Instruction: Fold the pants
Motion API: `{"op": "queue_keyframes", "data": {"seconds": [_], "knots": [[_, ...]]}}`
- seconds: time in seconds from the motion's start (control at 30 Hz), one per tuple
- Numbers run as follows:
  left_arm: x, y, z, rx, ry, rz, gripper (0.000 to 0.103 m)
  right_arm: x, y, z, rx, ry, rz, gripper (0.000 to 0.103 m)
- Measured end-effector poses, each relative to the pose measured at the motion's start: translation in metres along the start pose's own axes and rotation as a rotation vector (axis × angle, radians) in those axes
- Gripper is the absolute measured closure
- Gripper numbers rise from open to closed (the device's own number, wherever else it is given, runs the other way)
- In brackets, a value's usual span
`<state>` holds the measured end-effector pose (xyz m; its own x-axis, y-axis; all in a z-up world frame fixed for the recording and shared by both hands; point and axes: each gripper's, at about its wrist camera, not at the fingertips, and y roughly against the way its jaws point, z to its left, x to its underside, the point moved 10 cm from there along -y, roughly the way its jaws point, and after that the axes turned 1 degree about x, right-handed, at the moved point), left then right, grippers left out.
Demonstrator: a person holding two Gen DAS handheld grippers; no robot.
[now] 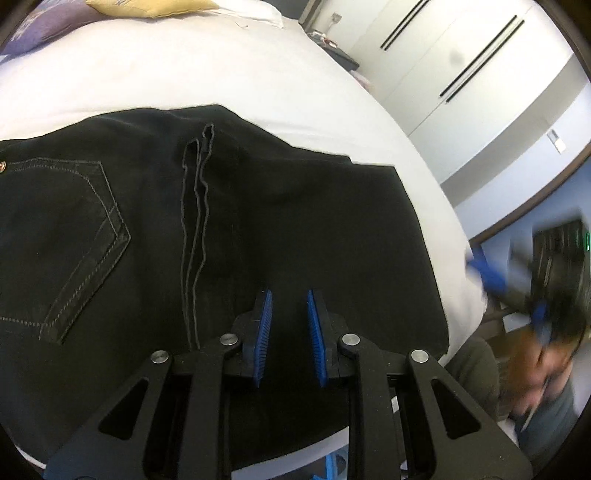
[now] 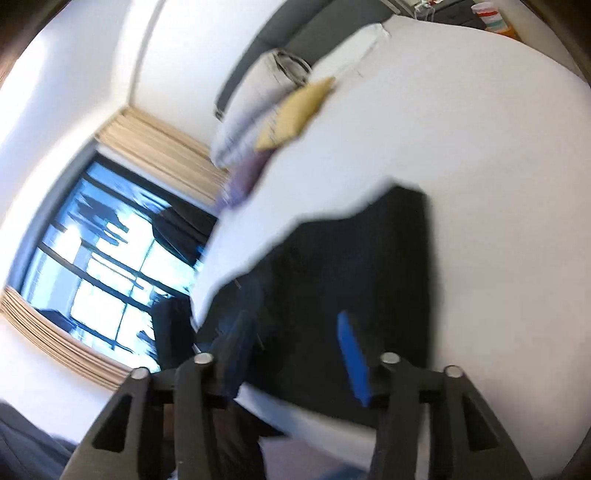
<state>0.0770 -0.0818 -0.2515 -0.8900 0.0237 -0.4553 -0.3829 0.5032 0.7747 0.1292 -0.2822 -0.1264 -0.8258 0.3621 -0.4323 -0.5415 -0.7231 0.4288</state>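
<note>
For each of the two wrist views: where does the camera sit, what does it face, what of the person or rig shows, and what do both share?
Left wrist: on the left claw, looking down at black pants on the white bed; the right claw and a blurred hand beside it show.
Right wrist: on the right claw, tilted, facing pants, bed and window.
Shared: pants, bed, yellow pillow.

Under the left gripper (image 1: 290, 314) lie matt black denim pants (image 1: 258, 221) with pale raised stitching, on a smooth white cloth bedsheet (image 1: 184, 66). The gripper's arms look like matt black plastic with shiny metal pins; its pads (image 1: 264, 332) are ribbed blue rubber.
</note>
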Motion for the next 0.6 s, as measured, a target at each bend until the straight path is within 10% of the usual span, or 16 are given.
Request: {"op": "queue_keyframes", "data": {"seconds": [0.2, 0.3, 0.4, 0.47, 0.53, 0.6], "knots": [[0.012, -0.003, 0.010, 0.048, 0.039, -0.027, 0.084, -0.036, -0.092, -0.036, 0.019, -0.084, 0.138, 0.049], [0.017, -0.003, 0.011, 0.058, 0.037, -0.034, 0.084, -0.039, -0.107, -0.080, 0.090, -0.158, 0.164, 0.103], [0.024, 0.004, 0.014, 0.071, 0.054, -0.050, 0.084, -0.055, -0.090, -0.098, 0.110, -0.200, 0.089, 0.103], [0.022, 0.008, 0.020, 0.065, 0.064, -0.064, 0.084, -0.062, -0.076, -0.086, 0.145, -0.166, 0.056, 0.095], [0.023, 0.012, 0.018, 0.053, 0.056, -0.079, 0.084, -0.063, -0.073, -0.056, 0.092, -0.129, 0.042, 0.055], [0.025, 0.012, 0.017, 0.042, 0.050, -0.089, 0.084, -0.061, -0.080, -0.026, 0.043, -0.072, 0.055, 0.048]]}}
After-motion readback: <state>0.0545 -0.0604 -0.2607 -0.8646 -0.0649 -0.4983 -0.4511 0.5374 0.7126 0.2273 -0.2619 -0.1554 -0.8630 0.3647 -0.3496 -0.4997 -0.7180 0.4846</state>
